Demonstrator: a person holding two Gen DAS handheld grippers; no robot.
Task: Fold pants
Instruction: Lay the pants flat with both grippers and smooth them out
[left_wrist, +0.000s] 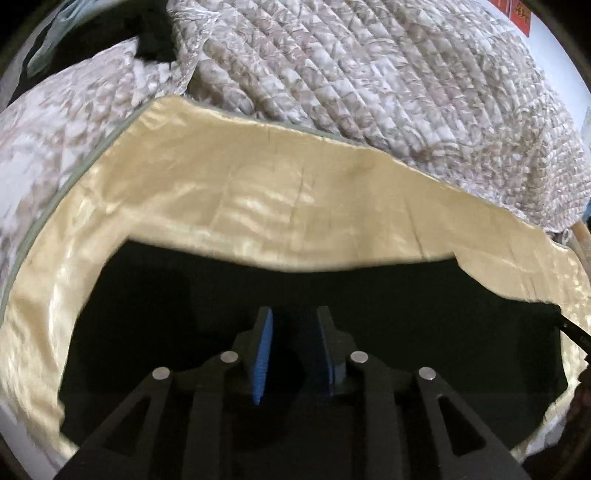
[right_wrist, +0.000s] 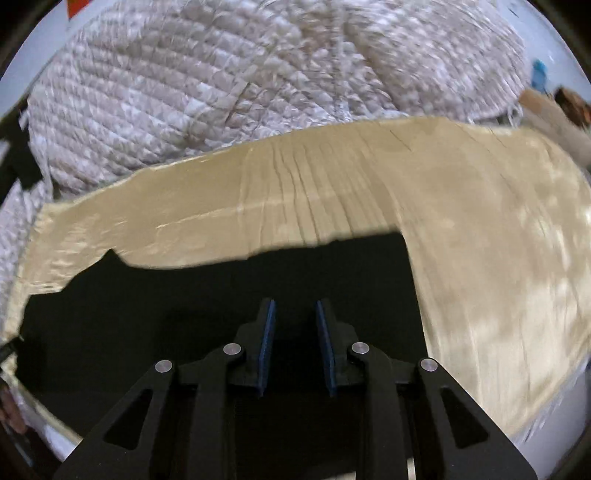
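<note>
Both claws, left (left_wrist: 293, 354) and right (right_wrist: 295, 345), hover slightly parted and empty over black pants (left_wrist: 332, 295) spread on a gold sheet (left_wrist: 258, 184) beside a quilt (left_wrist: 369, 74), where a shallow pinch could skew the fold.

Matte black two-finger grippers with blue pads

The left gripper (left_wrist: 295, 317) and right gripper (right_wrist: 295, 308) look alike: each has 2 black fingers lined inside with ribbed blue pads (left_wrist: 261, 363), carried on angular black linkage arms with triangular cut-outs and 4 round silver pivot pins (right_wrist: 232, 348); the left one's far pad sits in shadow and seems darker blue
</note>
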